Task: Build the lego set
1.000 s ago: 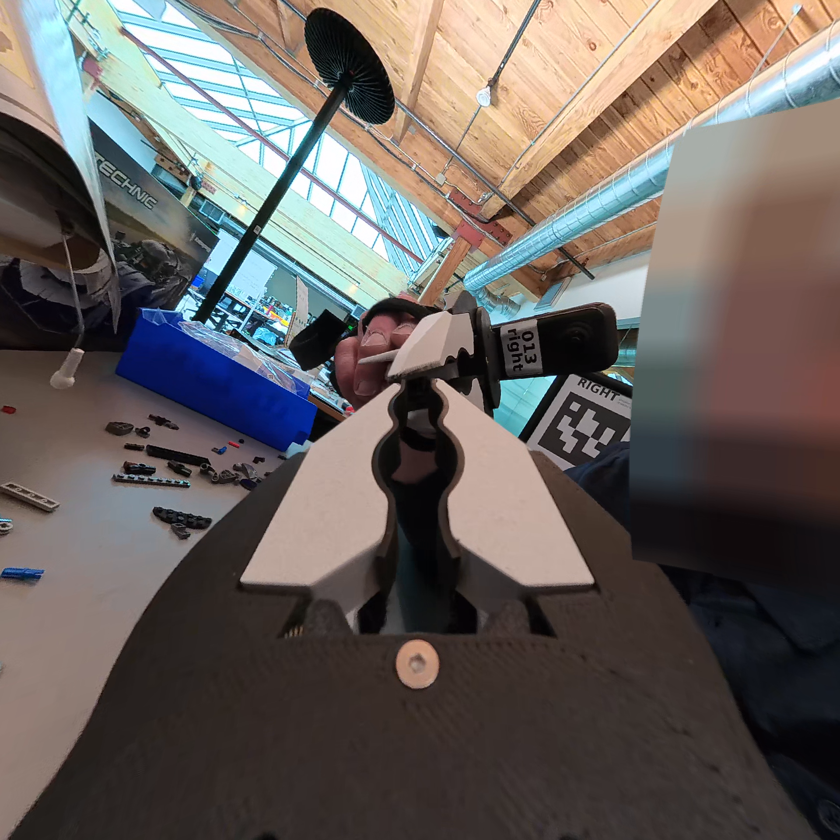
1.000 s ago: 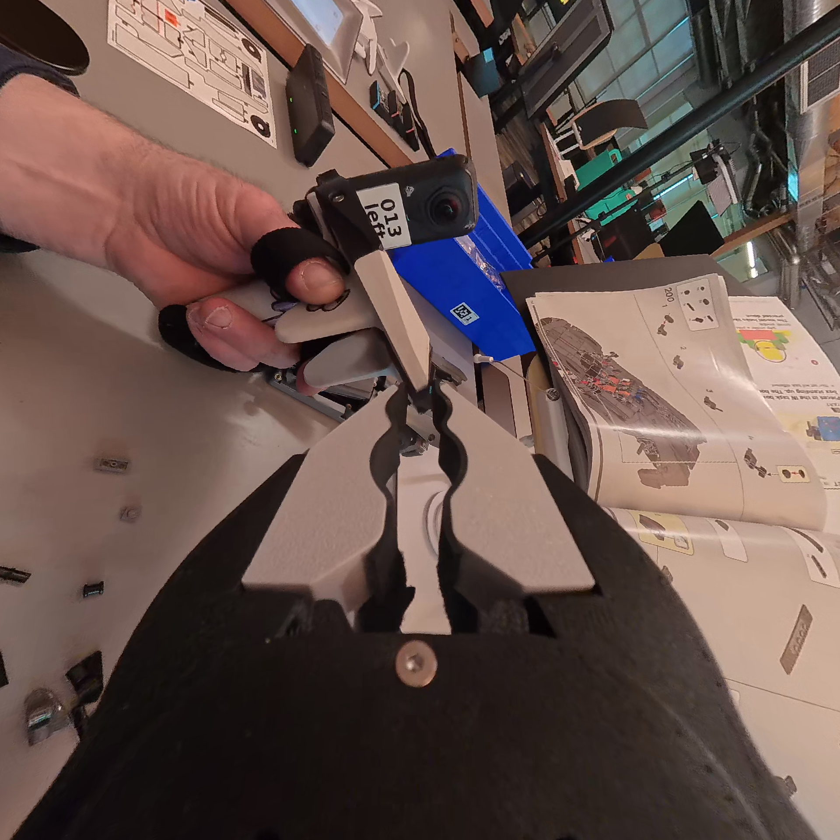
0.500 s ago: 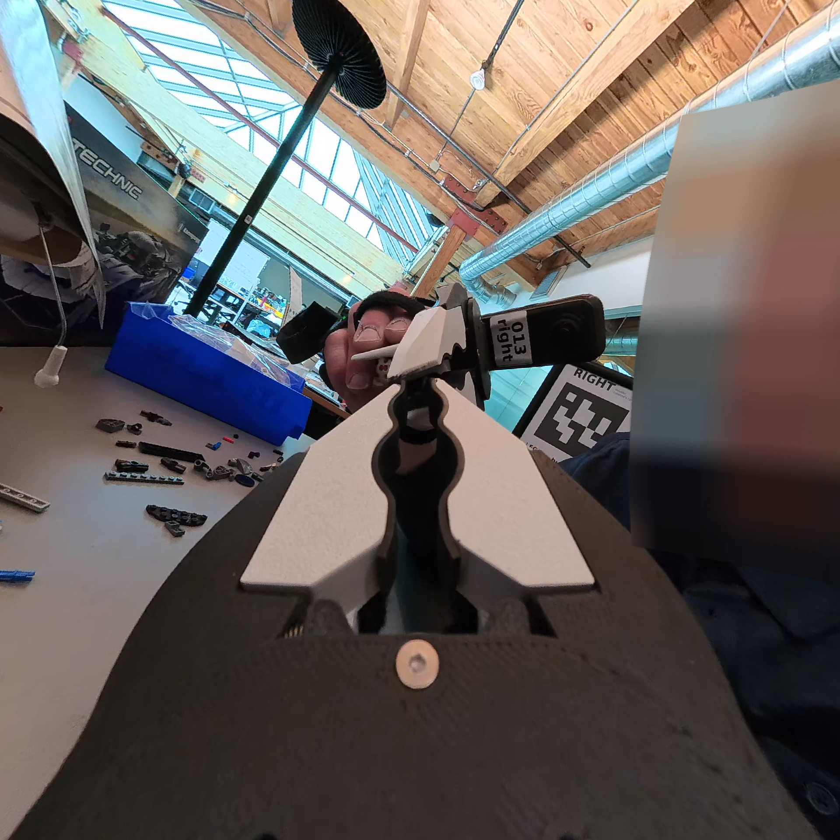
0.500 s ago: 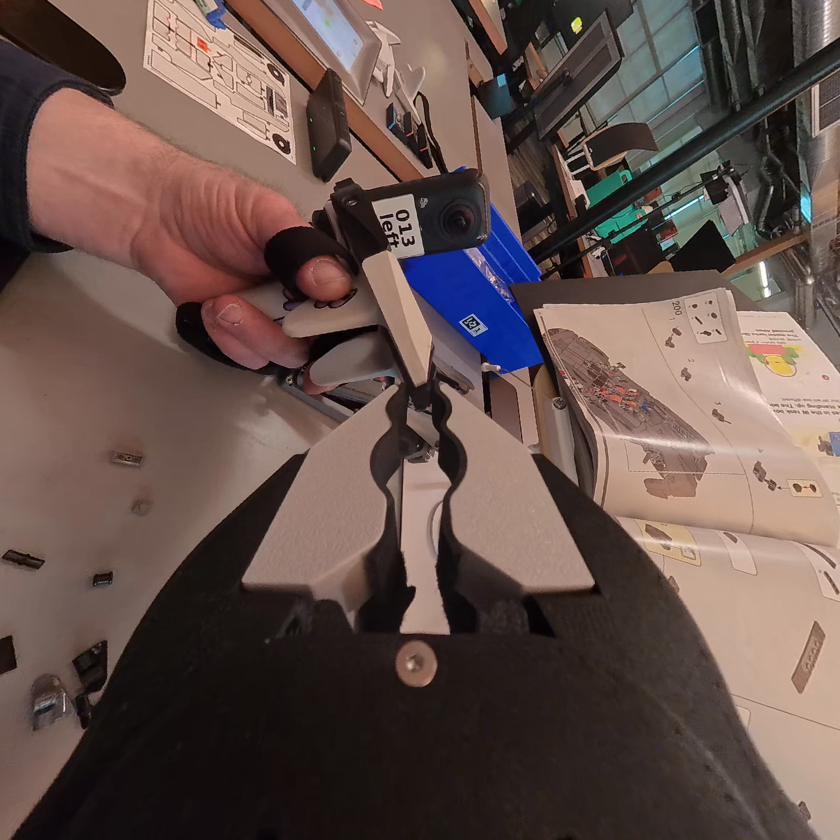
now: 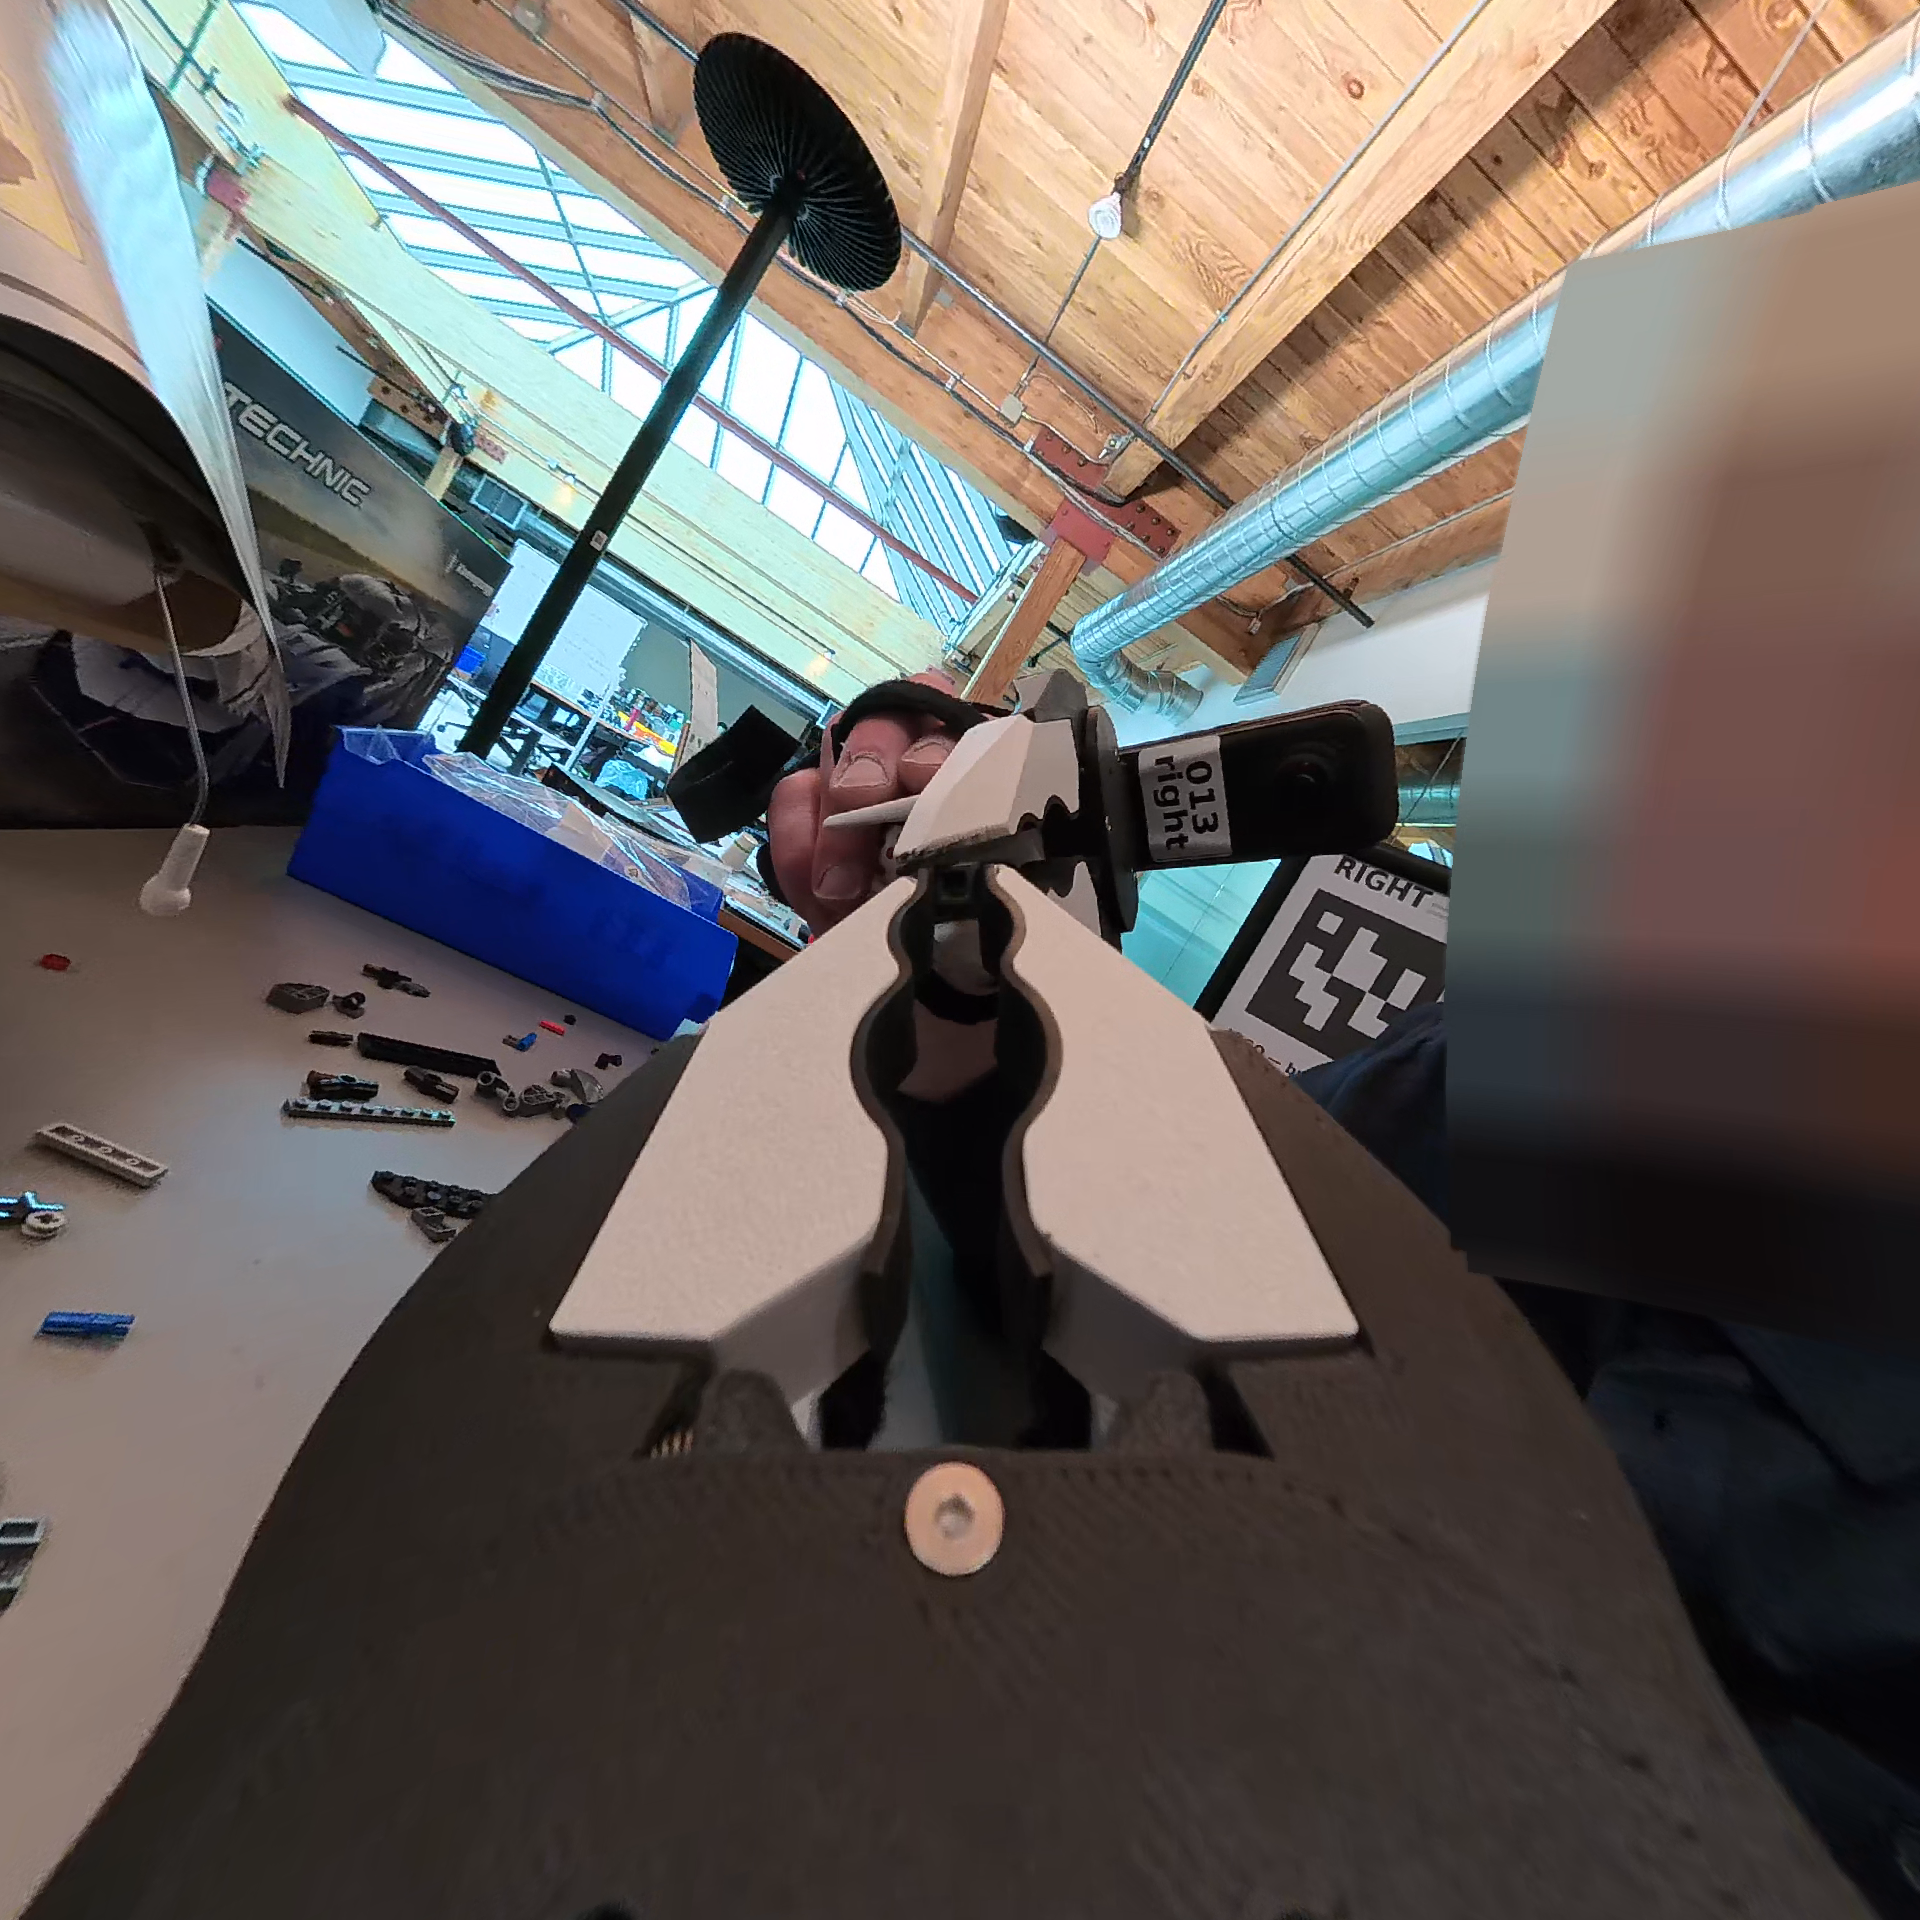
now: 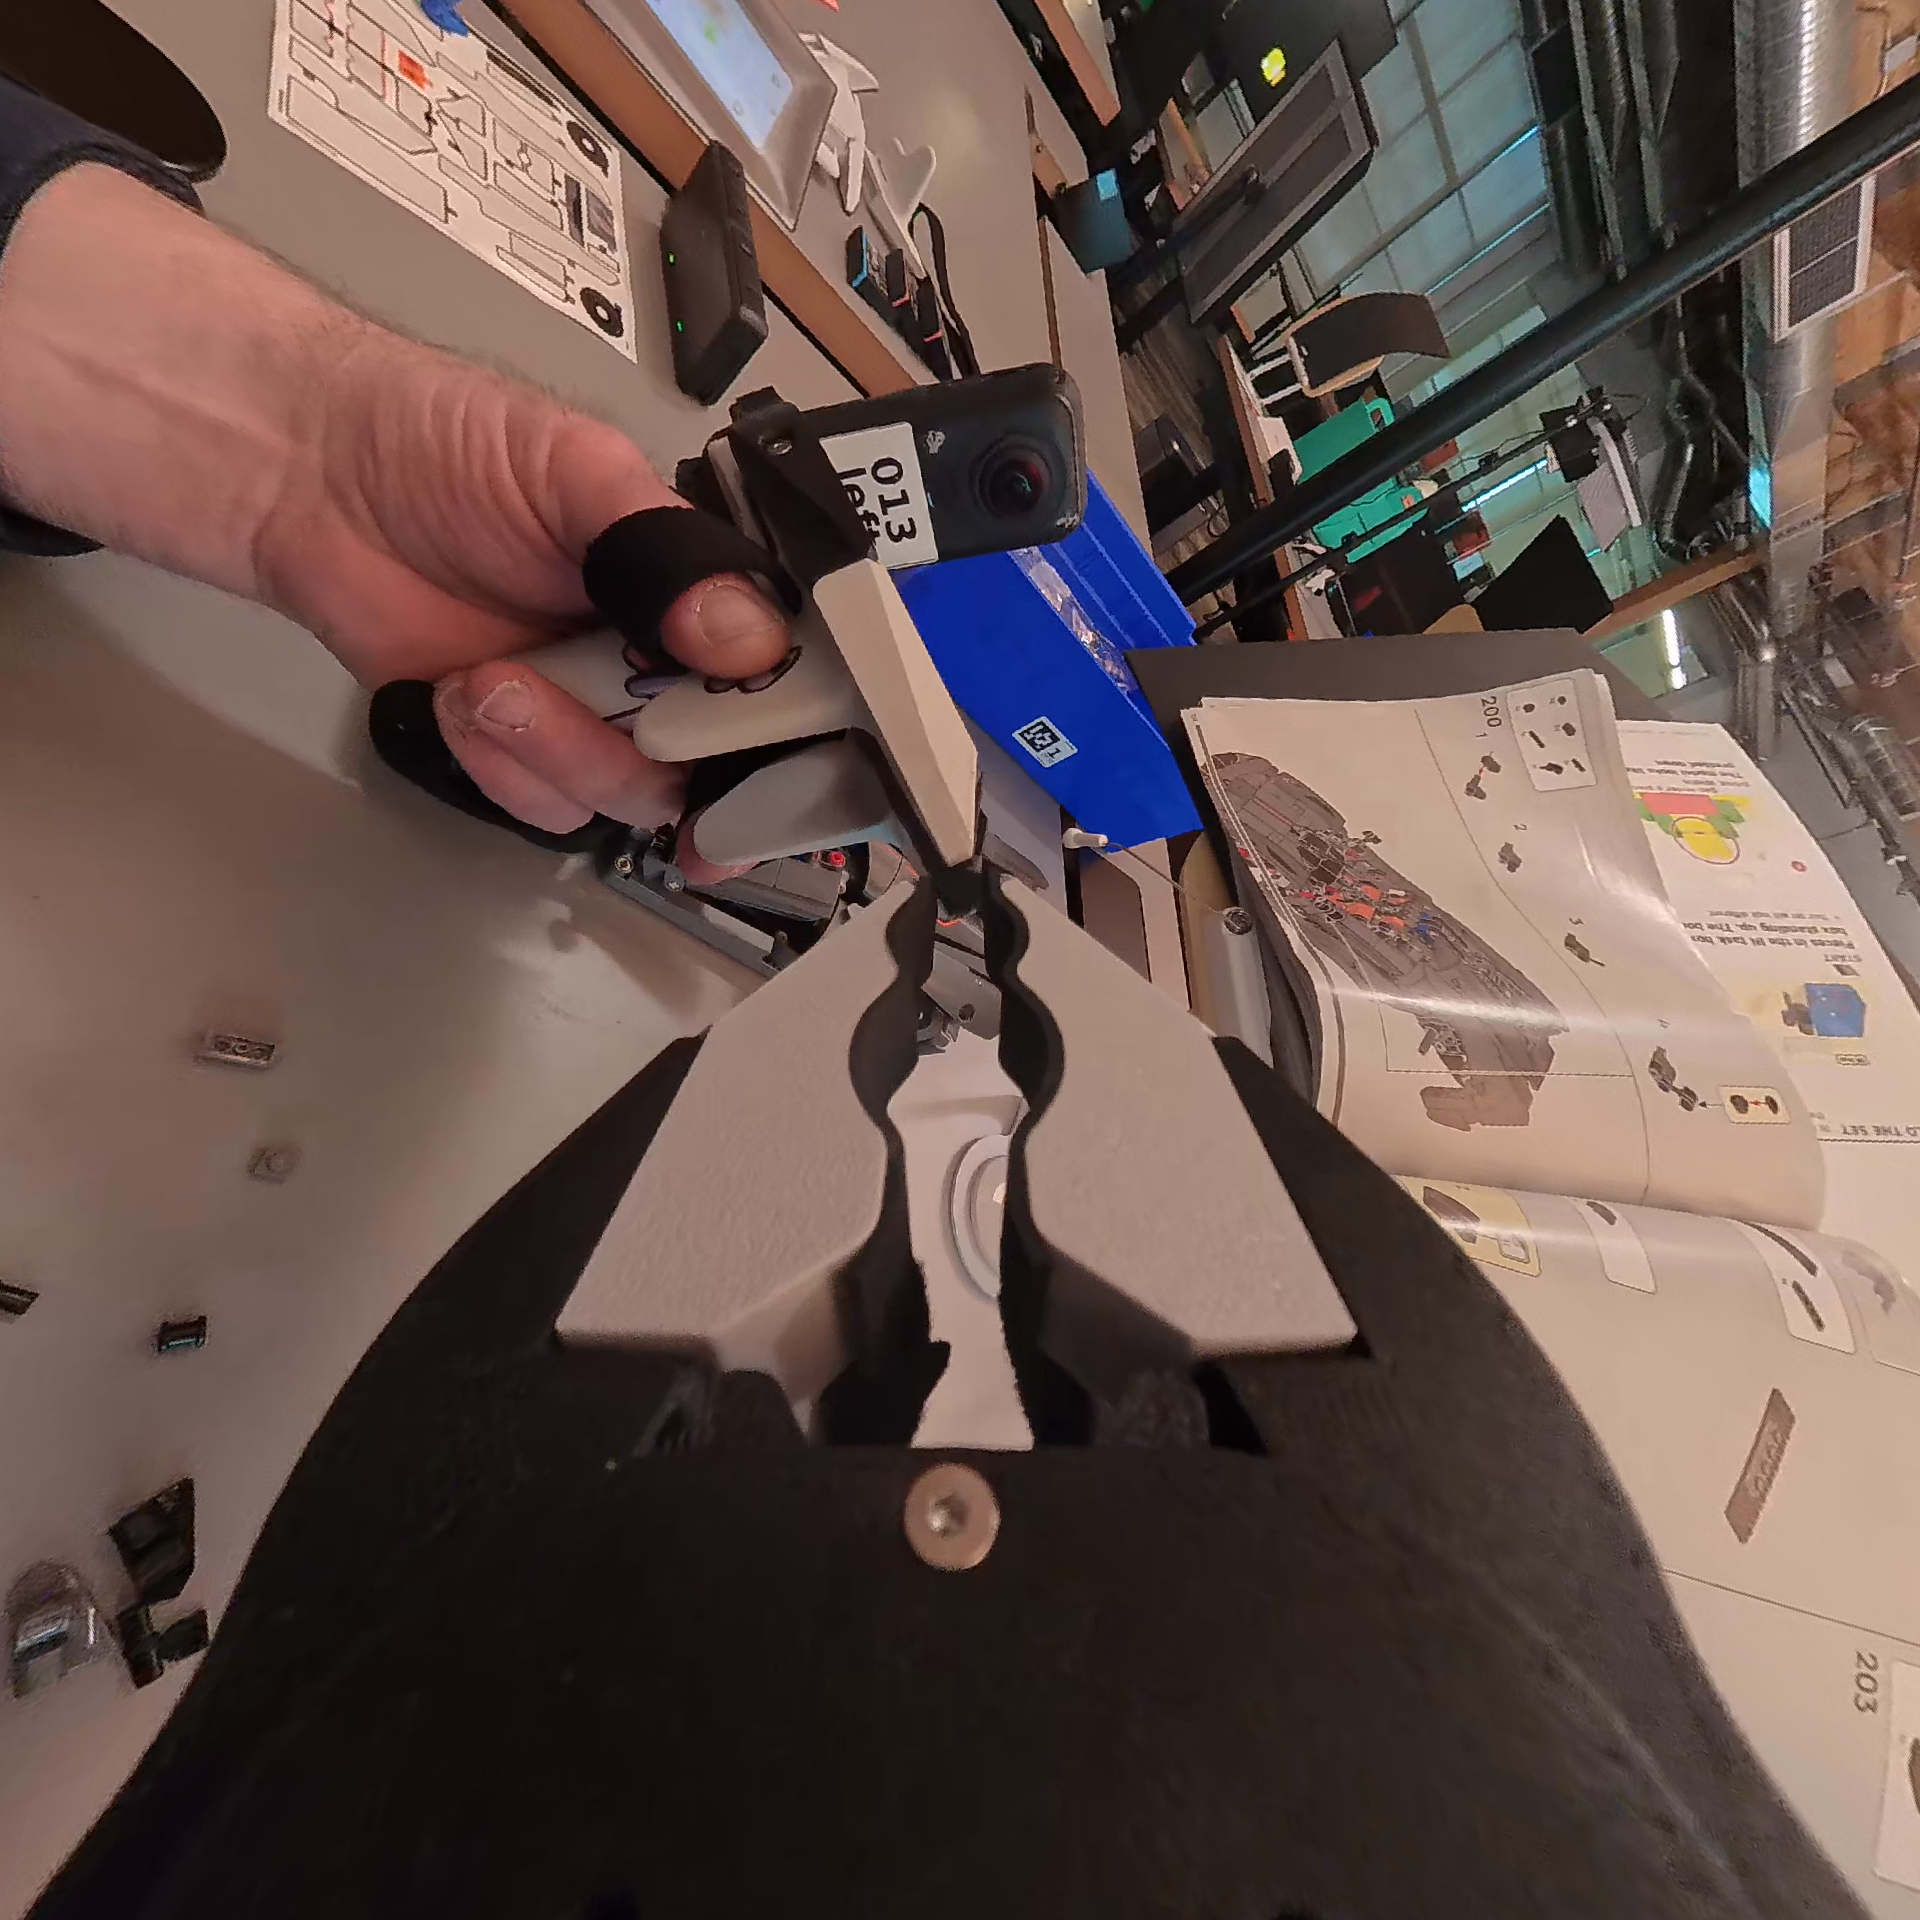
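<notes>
My left gripper [image 5: 952,883] is tilted up off the table, its fingertips pinched on a small dark lego piece [image 5: 952,889]. My right gripper [image 6: 956,896] meets it tip to tip, pinched on a small dark piece with an orange spot [image 6: 952,906]. Whether that is the same piece, I cannot tell. Each gripper shows in the other's view, the right gripper [image 5: 920,847] and the left gripper [image 6: 961,857], each held by a hand. A grey partly built model [image 6: 665,883] lies on the table under the left gripper.
A blue bin [image 5: 499,894] stands at the back. Loose dark and grey pieces [image 5: 405,1081] lie on the grey table [image 5: 208,1299]. An open instruction booklet [image 6: 1455,935] lies at the right. A black device [image 6: 712,275] and a printed sheet [image 6: 447,156] lie farther back. Only a small space, under 4 cm, lies between the two pairs of fingers.
Both grippers stay tip to tip and pinched. The pair has shifted only slightly in both views.
</notes>
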